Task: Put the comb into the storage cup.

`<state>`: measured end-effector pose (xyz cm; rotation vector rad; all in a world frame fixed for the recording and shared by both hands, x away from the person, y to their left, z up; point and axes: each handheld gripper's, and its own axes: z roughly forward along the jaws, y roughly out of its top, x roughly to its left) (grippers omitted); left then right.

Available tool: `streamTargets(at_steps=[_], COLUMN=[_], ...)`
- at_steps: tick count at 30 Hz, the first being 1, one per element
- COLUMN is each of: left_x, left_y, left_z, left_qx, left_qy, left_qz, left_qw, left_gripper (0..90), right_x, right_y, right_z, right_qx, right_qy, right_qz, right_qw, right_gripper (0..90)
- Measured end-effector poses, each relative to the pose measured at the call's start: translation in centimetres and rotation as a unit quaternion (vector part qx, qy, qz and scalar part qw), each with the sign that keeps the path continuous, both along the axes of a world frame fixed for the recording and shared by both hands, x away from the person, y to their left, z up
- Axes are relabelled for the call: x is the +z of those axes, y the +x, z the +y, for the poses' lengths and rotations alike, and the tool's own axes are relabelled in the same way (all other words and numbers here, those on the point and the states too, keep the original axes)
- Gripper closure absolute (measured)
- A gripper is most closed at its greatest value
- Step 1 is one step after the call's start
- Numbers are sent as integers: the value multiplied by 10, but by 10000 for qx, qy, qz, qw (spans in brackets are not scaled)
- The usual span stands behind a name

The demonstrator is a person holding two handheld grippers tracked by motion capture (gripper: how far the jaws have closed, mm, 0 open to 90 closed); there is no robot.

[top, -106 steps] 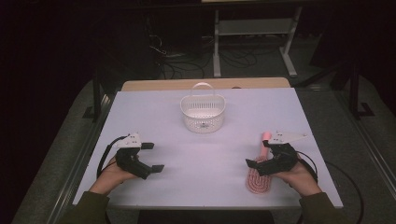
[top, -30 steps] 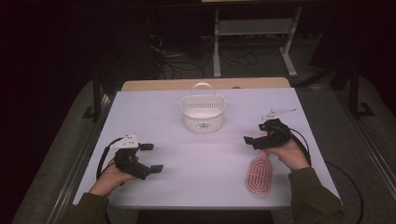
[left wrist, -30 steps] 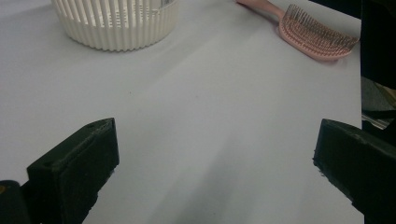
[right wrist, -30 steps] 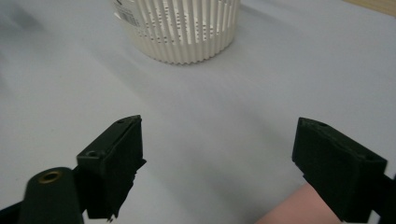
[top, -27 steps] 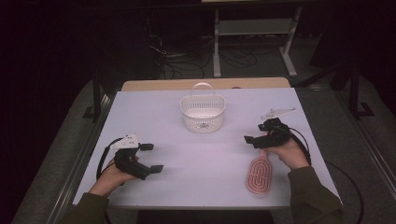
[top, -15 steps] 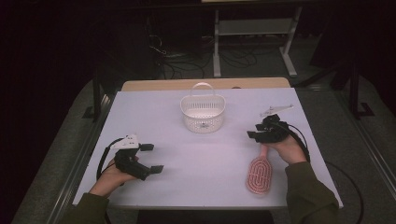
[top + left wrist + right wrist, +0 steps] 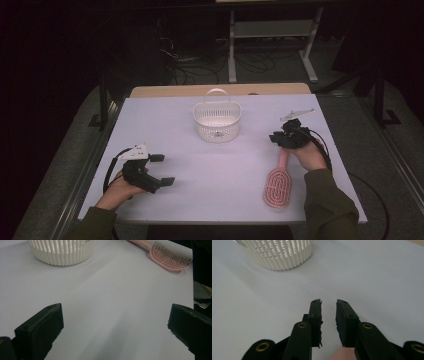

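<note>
Two black two-jaw tools over a pale lilac-white desk [image 7: 225, 165], one in each hand.

Left tool [image 7: 161, 170] low over the near left part of the desk, jaws spread wide with bare desk between them, nothing held. Ahead of it and off to its left in the left gripper view, a white slatted plastic basket [image 7: 61, 251] with a hoop handle; ahead and to its right, well apart, a pink plastic hairbrush [image 7: 166, 256] lying bristles up. Left hand [image 7: 120, 187] wrapped round the tool's body, black cable looped beside it.

Right tool [image 7: 276, 138] on the far right part of the desk, jaws pointing toward the basket [image 7: 217, 120] — narrowly parted, a slim gap between them in the right gripper view [image 7: 329, 308], nothing gripped. Basket [image 7: 275, 252] ahead of this tool and to its left, clear of the jaw tips. A pink sliver at the bottom edge of that view, just under the jaws; cannot tell whether brush handle or finger. Grey three-cornered plate on top of the tool, seen from the high view.

Hairbrush [image 7: 277, 186] just behind and below the right tool, handle tip close by the right hand [image 7: 310, 155], oval head toward the near desk edge. Touching the hand or not — cannot tell.
</note>
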<state>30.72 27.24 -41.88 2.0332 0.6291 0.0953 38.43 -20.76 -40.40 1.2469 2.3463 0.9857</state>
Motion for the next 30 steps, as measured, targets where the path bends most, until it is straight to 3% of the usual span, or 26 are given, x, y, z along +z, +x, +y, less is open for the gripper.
streamTargets(at_steps=[10, 30], left_x=[0, 0], left_y=[0, 0], left_z=[0, 1], left_qx=[5, 19], left_qy=[0, -11], left_qz=[5, -2], left_qw=[10000, 10000], left_gripper=[1, 1], right_x=[-7, -24], right_y=[13, 24], right_z=[-4, -8], right_qx=[46, -33], right_qy=[-165, -565], right_qz=[130, 474], right_qw=[9998, 9973], right_gripper=[886, 892])
